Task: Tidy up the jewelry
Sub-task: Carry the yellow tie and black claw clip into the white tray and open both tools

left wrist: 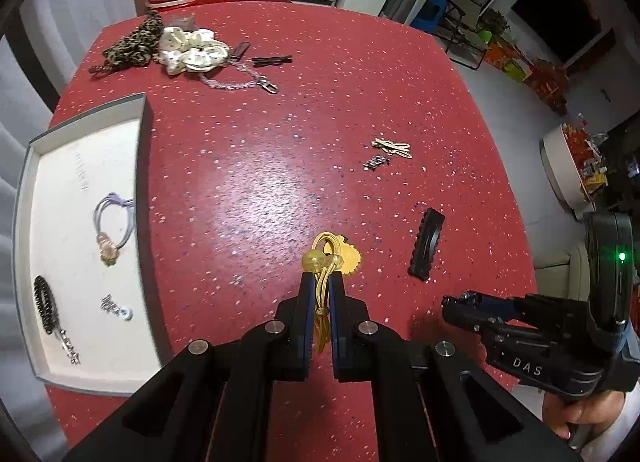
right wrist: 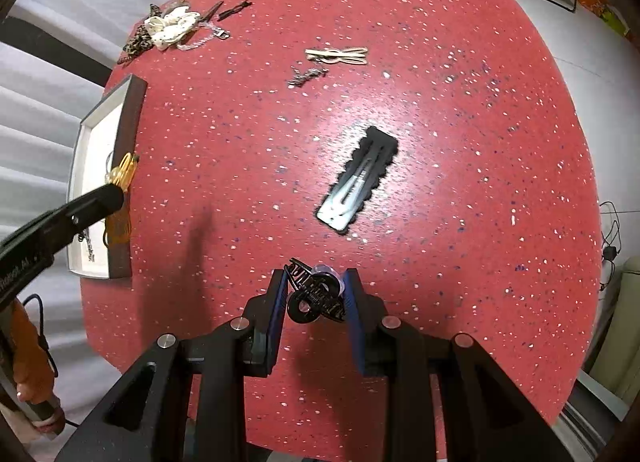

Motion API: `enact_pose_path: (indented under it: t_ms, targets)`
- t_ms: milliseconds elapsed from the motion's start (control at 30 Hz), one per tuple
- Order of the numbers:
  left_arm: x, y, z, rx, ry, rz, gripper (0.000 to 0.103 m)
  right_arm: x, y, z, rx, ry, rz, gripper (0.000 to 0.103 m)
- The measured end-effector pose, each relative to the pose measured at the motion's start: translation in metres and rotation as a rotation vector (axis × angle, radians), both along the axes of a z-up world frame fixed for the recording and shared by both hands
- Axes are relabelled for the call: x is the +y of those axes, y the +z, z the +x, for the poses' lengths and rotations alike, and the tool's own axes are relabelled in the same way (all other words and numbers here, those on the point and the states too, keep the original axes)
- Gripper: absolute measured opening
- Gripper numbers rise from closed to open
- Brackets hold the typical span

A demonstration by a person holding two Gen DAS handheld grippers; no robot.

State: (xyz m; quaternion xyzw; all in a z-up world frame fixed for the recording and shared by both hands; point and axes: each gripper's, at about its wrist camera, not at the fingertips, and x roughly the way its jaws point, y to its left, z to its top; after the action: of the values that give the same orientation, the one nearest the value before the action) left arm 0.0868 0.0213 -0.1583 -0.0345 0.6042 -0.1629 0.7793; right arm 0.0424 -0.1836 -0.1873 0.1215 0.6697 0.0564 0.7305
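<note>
Left gripper fingers clamped on gold hair tie, right of tray. Right gripper fingers hold black claw clip over tabletop.

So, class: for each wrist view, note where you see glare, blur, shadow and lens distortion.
Left wrist view: pale glare patch mid-table; the tray is smeared by motion blur; fisheye bows the table edge. Right wrist view: glare around the black snap clip, itself slightly blurred; a dark shadow falls beside the left hand-held gripper; black vignette in the corners.
</note>
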Motion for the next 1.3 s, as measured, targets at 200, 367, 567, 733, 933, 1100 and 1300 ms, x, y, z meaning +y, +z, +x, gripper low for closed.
enact_pose_path:
  t_ms: [200,367,567,733,933,1100,1300]
  targets:
    - [0.027,0.009,-0.006,-0.016,0.04,0.004,0.008,0.028,0.008,0.009,-0.015,0.043,0.008,0.031]
    - [0.054,0.014,-0.011,-0.028,0.089,0.01,0.008,0.057,0.014,0.014,-0.029,0.092,0.014,0.031]
    - [0.094,0.017,-0.017,-0.034,0.168,0.016,0.008,0.094,0.018,0.019,-0.043,0.144,0.028,0.031]
    - [0.129,0.017,-0.02,-0.043,0.236,0.025,0.008,0.127,0.022,0.032,-0.061,0.192,0.038,0.031]
    - [0.17,0.016,-0.015,-0.058,0.305,0.044,0.008,0.17,0.028,0.058,-0.096,0.263,0.065,0.031]
    - [0.2,0.014,0.0,-0.079,0.354,0.061,0.008,0.205,0.034,0.081,-0.129,0.316,0.082,0.031]
    - [0.226,0.009,0.029,-0.121,0.4,0.074,0.008,0.242,0.041,0.114,-0.175,0.361,0.09,0.031]
